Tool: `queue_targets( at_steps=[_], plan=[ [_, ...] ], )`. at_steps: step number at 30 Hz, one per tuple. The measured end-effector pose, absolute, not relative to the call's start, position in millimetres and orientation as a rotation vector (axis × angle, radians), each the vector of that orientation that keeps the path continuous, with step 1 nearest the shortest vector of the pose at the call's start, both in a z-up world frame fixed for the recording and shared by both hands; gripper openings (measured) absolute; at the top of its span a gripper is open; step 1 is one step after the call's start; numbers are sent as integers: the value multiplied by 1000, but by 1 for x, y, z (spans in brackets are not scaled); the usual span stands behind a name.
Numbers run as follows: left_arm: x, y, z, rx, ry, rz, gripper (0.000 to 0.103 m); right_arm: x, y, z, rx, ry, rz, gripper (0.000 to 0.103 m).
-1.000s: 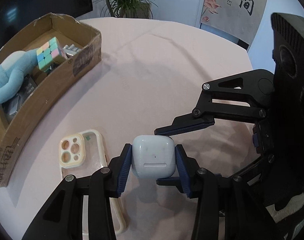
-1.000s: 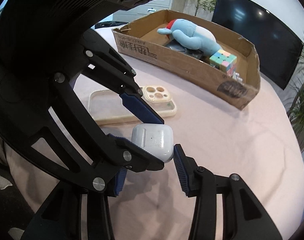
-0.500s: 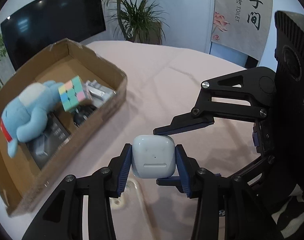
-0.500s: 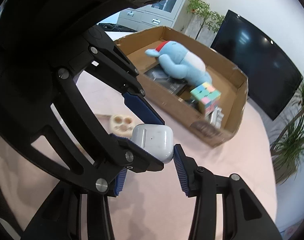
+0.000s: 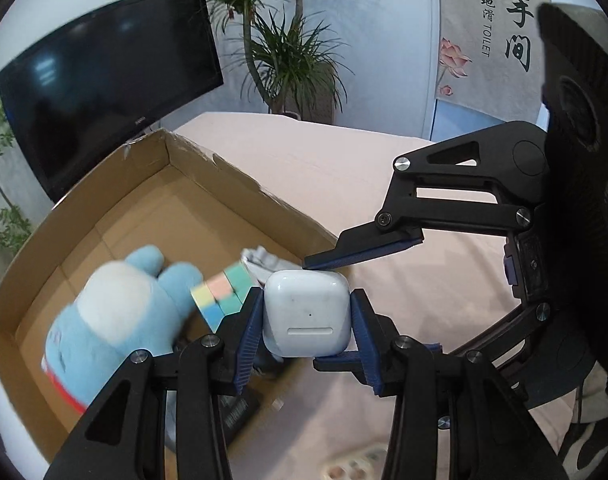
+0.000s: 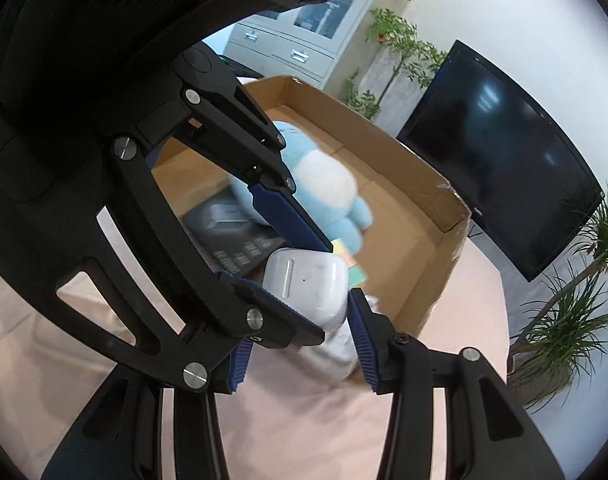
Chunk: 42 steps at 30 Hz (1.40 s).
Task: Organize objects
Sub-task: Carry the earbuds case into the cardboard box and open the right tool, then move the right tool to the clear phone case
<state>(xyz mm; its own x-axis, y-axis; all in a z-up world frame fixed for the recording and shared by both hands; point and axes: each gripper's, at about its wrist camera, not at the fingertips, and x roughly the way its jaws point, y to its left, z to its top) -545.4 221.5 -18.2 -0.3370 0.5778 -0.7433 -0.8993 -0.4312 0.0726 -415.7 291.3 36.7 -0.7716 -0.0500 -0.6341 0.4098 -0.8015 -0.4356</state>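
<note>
- My left tool point(image 5: 306, 308) is clamped on the white earbud case point(image 5: 307, 332), one blue pad on each side. The case stands upright, with its small dot and hinge bar facing the camera.
- The case is in the air above the near right corner of the cardboard box point(image 5: 232, 200), not on the bench point(image 5: 343, 168). I judge it is held there so that it can be dropped into the box.
- The right tool point(image 6: 298, 344) has one finger above and one below the same case, very near to it. I cannot tell whether it presses on the case or only waits around it.
- Inside the box lie a blue plush toy point(image 5: 116, 320), a pastel puzzle cube point(image 5: 224, 292) and a black carton point(image 6: 232, 240). So the box is the collecting place, and the free floor is at its far part.
- Writing: the wall hanging point(image 5: 499, 20) reads "洗手间", with smaller "小心地滑" and "TOILET". The print on the black carton is too blurred to read, and so is the small mark on the television point(image 5: 104, 80). The case shows no brand.
</note>
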Motion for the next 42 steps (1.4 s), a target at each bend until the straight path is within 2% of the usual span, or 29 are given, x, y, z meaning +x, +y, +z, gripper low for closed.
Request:
queue_targets(
  at_steps=[3,7,14,16,18,20,22,23,25,27,32,34,36,38,42],
  plan=[
    [-576,238,-25,-841,585,1875,41,-441,302,30,968,851,-2619,42],
    [-600,252,-46,-893,555,1834,41,-463,319,13,1041,762,-2615,42],
    [-602,267,-84,-949,559,1841,41,-466,334,-22,1135,606,-2661,41],
    [-601,265,-87,-936,555,1869,42,-466,336,-30,1182,587,-2664,48],
    [-595,263,-86,-911,569,1903,42,-464,338,-32,1212,557,-2736,61],
    [-580,256,-79,-864,583,1958,45,-455,339,-26,1215,499,-2799,64],
    [-564,242,-71,-824,576,2026,56,-434,335,-16,1209,441,-2851,72],
    [-552,231,-66,-814,564,2074,60,-423,331,-11,1205,443,-2877,80],
    [-520,195,-59,-785,515,2121,77,-399,319,-7,1201,455,-2881,81],
    [-497,161,-57,-784,456,2123,81,-374,304,-10,1222,432,-2844,81],
    [-447,75,-78,-886,359,2220,82,-366,279,-30,1313,289,-2767,82],
    [-438,42,-94,-962,235,2290,82,-373,275,-43,1346,201,-2754,82],
    [-434,26,-110,-1011,138,2296,82,-370,266,-49,1355,93,-2724,82],
    [-418,18,-119,-1042,123,2331,82,-364,256,-55,1368,10,-2724,82],
    [-381,9,-124,-985,114,2315,82,-358,240,-69,1425,-11,-2704,82]
  ],
)
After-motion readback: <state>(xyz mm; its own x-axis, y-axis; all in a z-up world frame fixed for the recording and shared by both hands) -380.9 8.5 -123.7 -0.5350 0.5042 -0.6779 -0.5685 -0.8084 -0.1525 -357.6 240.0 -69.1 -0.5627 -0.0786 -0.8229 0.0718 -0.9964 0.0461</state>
